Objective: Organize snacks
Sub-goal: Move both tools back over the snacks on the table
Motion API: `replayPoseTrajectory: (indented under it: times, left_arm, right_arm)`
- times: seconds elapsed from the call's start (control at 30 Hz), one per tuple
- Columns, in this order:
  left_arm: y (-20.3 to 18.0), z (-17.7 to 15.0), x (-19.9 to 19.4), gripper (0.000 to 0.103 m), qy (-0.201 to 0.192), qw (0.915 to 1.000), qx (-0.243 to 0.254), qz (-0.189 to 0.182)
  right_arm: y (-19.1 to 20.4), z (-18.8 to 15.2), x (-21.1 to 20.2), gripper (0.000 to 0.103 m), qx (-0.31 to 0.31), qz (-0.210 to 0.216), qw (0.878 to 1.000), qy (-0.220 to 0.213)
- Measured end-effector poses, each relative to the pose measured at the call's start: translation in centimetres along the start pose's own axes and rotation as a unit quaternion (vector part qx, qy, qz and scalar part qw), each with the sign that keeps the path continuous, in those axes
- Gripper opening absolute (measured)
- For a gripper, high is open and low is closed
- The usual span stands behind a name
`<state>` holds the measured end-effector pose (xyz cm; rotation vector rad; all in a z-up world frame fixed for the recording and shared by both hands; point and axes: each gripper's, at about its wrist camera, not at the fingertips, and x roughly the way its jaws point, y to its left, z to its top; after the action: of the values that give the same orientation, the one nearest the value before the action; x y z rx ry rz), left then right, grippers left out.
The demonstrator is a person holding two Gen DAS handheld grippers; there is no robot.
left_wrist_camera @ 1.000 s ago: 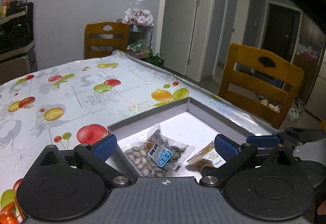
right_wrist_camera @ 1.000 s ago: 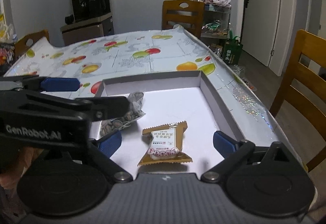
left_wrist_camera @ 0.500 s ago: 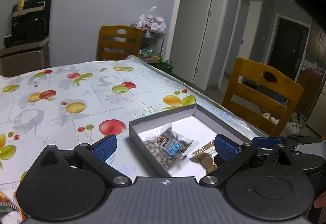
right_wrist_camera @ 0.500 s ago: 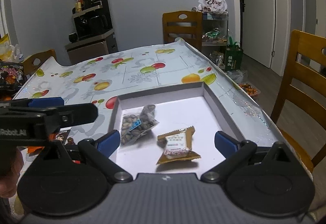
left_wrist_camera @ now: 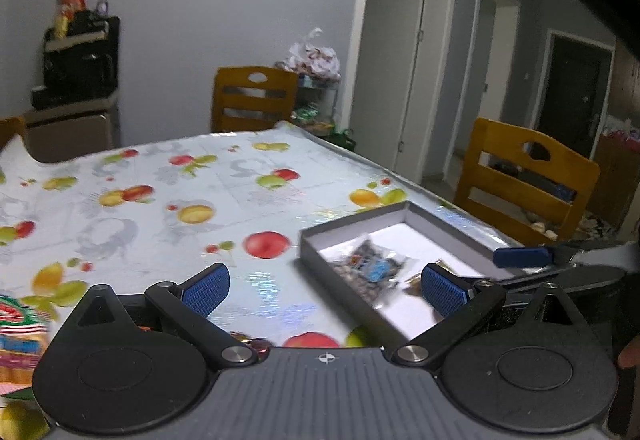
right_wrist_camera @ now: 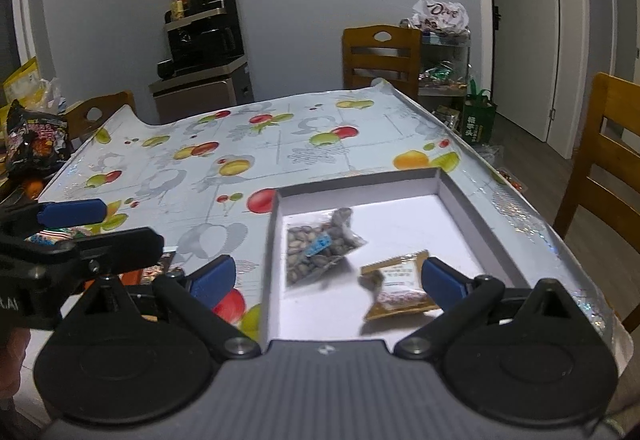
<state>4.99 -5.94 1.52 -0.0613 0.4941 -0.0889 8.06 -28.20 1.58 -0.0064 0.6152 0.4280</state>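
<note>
Grey box (right_wrist_camera: pixel 472 200) holds seed bag (right_wrist_camera: pixel 318 250) and candy (right_wrist_camera: pixel 398 286); both jaws open, empty. Loose snacks (left_wrist_camera: pixel 18 336) lie left on surface, nearest left gripper (left_wrist_camera: pixel 324 286), right gripper (right_wrist_camera: pixel 326 278) over box.

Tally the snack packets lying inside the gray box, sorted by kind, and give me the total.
Clear bag of seeds: 1
Gold-wrapped snack: 1
Total in the gray box: 2
</note>
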Motion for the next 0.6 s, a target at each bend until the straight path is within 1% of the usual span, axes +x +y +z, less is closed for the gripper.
replayPoseTrajectory:
  times: [0.23, 0.47, 0.6]
  left_arm:
    - [2.2, -0.7, -2.9, 0.103, -0.025, 0.9994, 0.005, 0.024]
    - [3.7, -1.9, -4.7, 0.103, -0.028, 0.9988, 0.016, 0.037]
    - [4.8, -3.0, -5.8, 0.103, -0.033, 0.9985, 0.014, 0.041]
  right_arm:
    - [2.3, 0.1, 0.2, 0.101, -0.015, 0.014, 1.000, 0.002]
    - [4.4, -0.5, 0.1, 0.101, -0.026, 0.031, 0.999, -0.005]
    - [5.5, -1.2, 0.0, 0.101, -0.029, 0.043, 0.999, -0.012]
